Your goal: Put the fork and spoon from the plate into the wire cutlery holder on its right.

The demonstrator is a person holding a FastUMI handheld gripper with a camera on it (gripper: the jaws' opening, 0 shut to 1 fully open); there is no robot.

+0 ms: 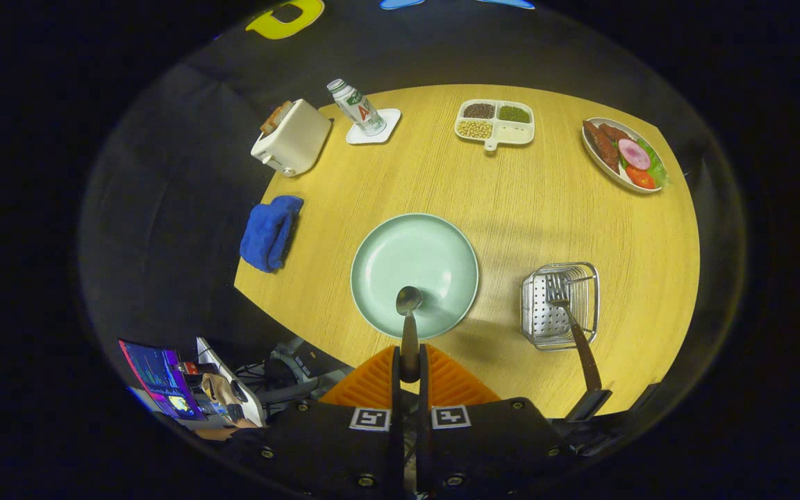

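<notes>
Gripper (409, 361) clenched on spoon (408, 312) handle above plate (414, 274); fork (567, 305) already stands in wire holder (560, 305) at plate's three o'clock; spoon remains.

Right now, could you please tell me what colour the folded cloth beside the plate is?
Blue; the cloth shows best in the gripper view.

The bench (511, 201) is yellow wood grain. The plate (435, 253) is pale mint green, the spoon (408, 305) silver, the wire cutlery holder (542, 316) shiny metal. A cloth (269, 232) at the bench's left edge is bright blue; the toaster (292, 139) is cream.
</notes>
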